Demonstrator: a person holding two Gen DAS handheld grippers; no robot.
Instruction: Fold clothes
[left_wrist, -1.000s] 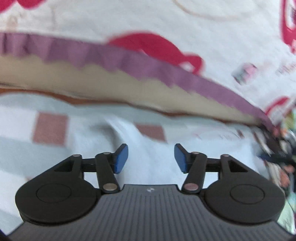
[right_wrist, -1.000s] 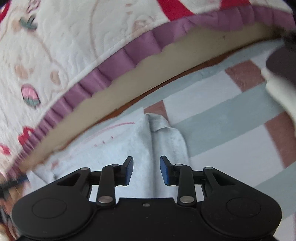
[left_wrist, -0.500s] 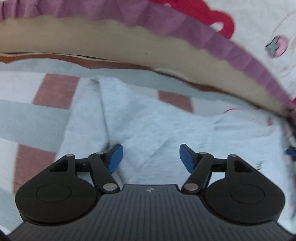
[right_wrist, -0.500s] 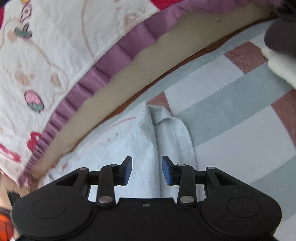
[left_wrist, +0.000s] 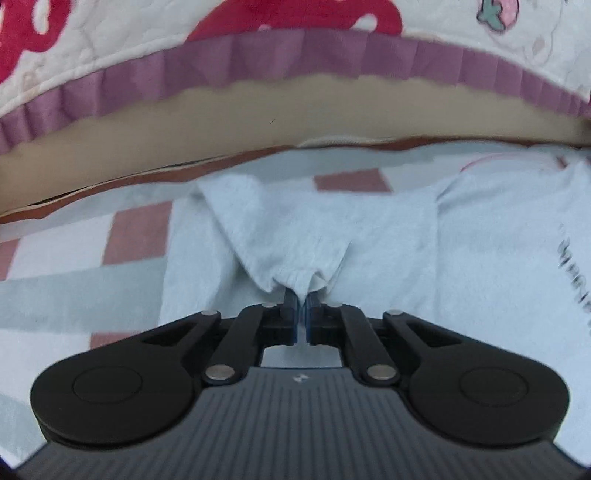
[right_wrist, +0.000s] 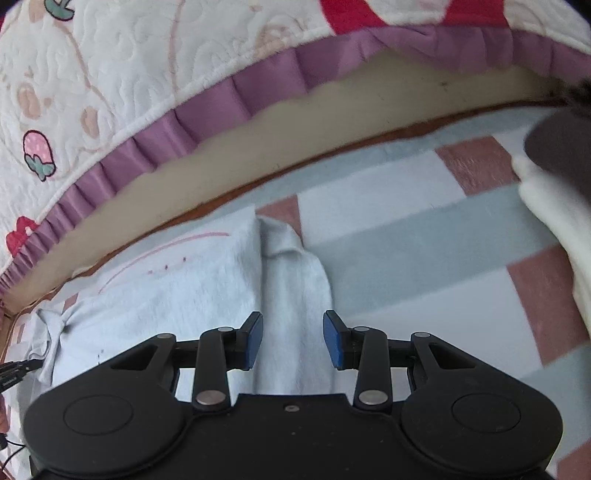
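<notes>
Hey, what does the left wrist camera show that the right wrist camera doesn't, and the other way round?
Only the left view: the left gripper shut on a pinched fold of the pale garment, its jaws having just closed, and black lettering on the cloth.

Only the right view: the right gripper open over a sleeve, touching nothing that shows, and a dark and white object at the right edge.

Both: the garment, the checked mat and the quilt's purple frill.

checked rug (right_wrist: 424, 236) in pale teal, white and dusty pink on floor, white quilted bedspread (left_wrist: 110, 40) with red prints, purple ruffle trim (right_wrist: 229, 99), beige bed base (left_wrist: 258, 114) below, soft daylight
</notes>
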